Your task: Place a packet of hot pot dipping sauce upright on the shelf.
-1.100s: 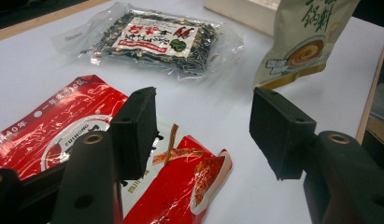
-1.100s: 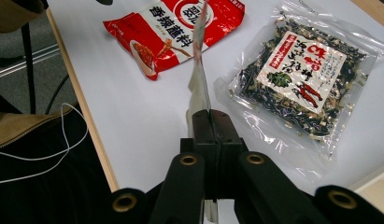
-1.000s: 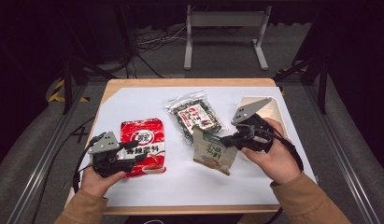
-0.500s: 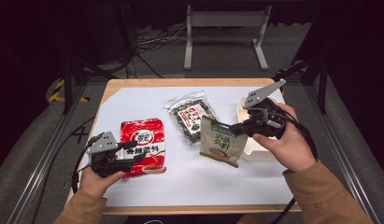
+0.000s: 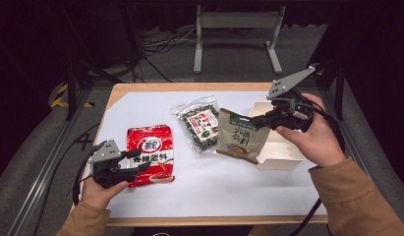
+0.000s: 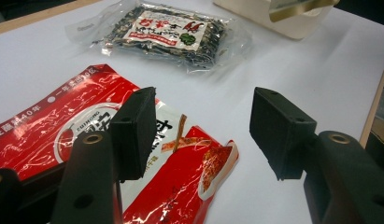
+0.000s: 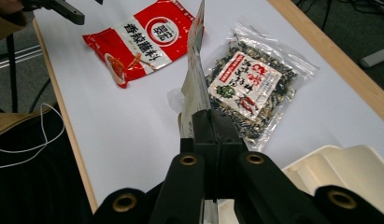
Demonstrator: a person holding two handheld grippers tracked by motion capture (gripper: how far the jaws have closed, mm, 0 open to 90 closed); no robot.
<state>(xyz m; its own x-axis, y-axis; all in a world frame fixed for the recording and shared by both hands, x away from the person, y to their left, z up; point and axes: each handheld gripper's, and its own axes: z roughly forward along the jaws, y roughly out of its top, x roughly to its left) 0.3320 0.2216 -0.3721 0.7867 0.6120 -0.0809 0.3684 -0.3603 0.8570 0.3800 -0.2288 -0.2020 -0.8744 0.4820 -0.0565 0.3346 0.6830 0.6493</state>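
1. The right gripper point(image 5: 261, 119) was in the right half of the high view, held up by the person's right hand point(image 5: 312, 140).
2. Its jaws were squeezed tight on the top edge of a green and white packet point(image 5: 240, 139). In the right gripper view the packet point(image 7: 195, 79) showed edge-on, standing up thin between the two black jaws.
3. The packet hung in the air, just left of a cream box point(image 5: 283, 147) that sat at the right side of the white table top point(image 5: 229, 187).
4. The left gripper point(image 5: 140, 160) was at the lower left of the high view, low by the table.
5. Its jaws stood wide open and held nothing. In the left gripper view a red packet point(image 6: 63, 126) lay flat under the left jaw.
6. A clear bag of dark bits point(image 5: 199, 125) lay in the middle of the high view, between the red packet point(image 5: 150, 155) and the green and white packet.
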